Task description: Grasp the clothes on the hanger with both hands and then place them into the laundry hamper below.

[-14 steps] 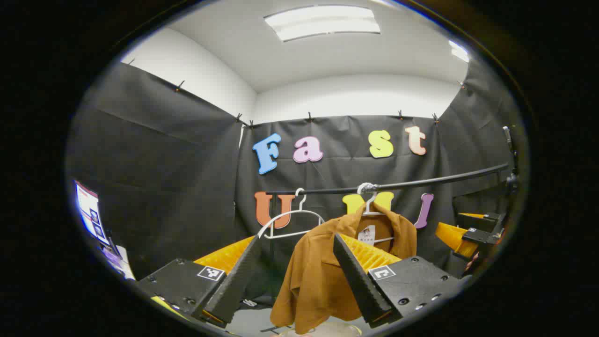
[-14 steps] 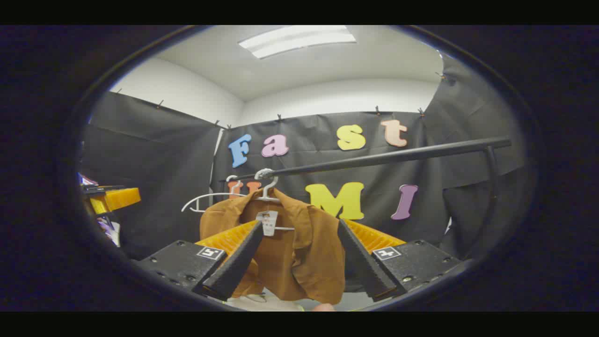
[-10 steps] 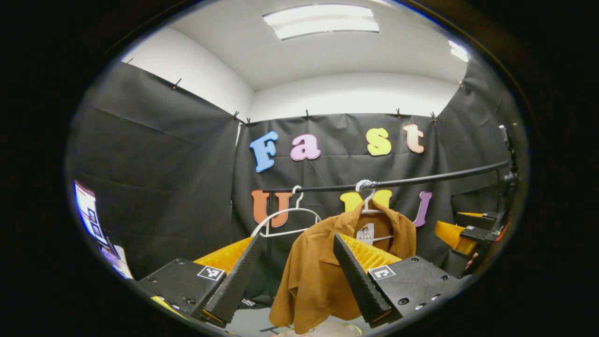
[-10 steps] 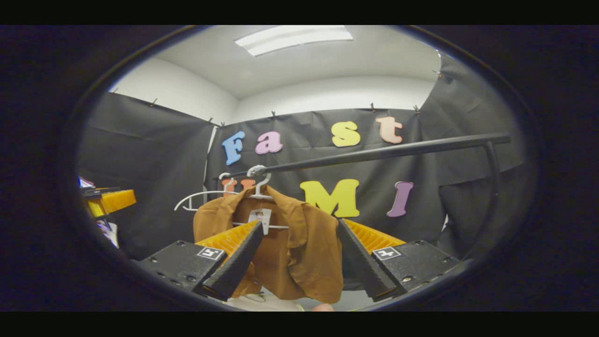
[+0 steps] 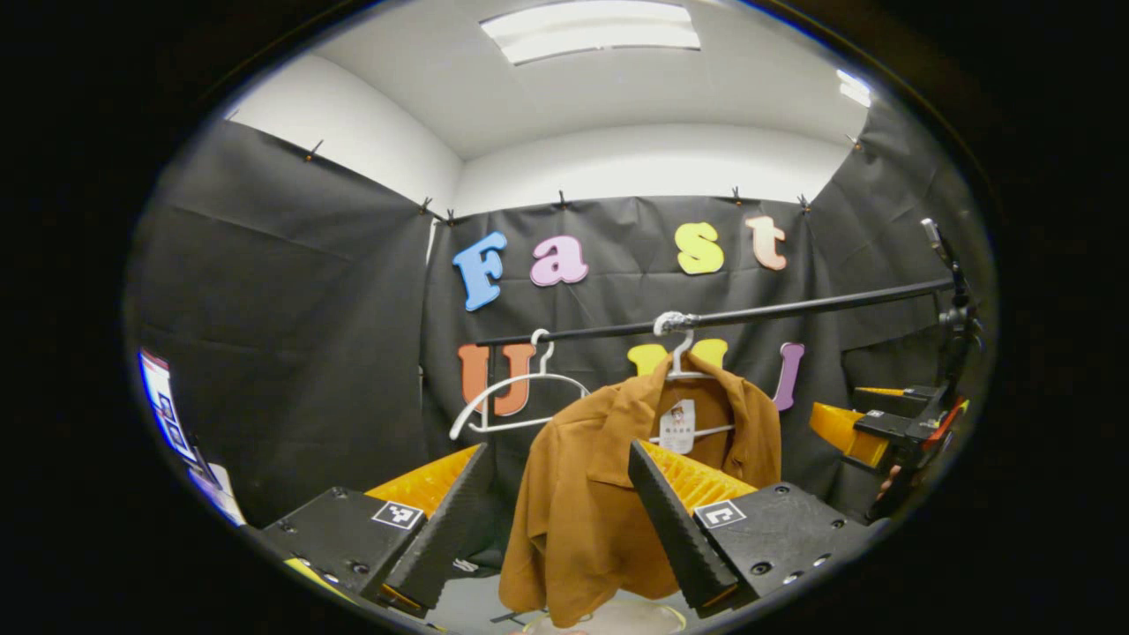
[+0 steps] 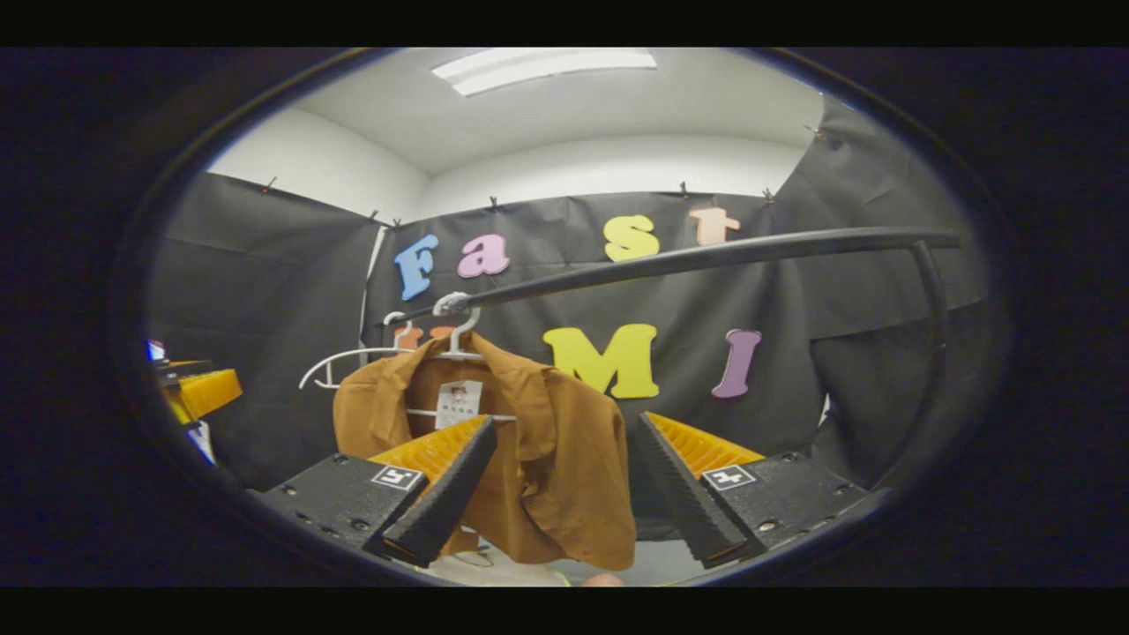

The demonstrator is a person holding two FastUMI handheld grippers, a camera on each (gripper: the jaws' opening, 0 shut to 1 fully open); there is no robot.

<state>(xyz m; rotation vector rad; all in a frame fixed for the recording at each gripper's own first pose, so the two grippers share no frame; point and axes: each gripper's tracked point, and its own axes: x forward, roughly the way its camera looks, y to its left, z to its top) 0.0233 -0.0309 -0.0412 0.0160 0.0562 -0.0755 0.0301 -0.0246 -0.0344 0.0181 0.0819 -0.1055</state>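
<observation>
Shirt, left gripper view: brown shirt point(image 5: 600, 494) is hanging on a white hanger point(image 5: 684, 357) from the black rail point(image 5: 794, 310), beside an empty hanger point(image 5: 516, 397).
Left gripper point(image 5: 556, 520): fingers are standing spread, holding nothing.
Hamper: pale rim point(image 5: 609, 622) below is possibly showing.
Right gripper view: right gripper point(image 6: 564, 498) is gaping before the shirt point(image 6: 547, 476).

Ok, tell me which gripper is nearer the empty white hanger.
Left. The left gripper points just right of the empty white hanger; the right gripper sits beyond the brown shirt's other side.

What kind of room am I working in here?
Most likely an indoor recording booth set up as a laundry corner: black cloth walls pinned under a white ceiling with a panel light, and a clothes rail carrying a brown shirt on a hanger.
</observation>
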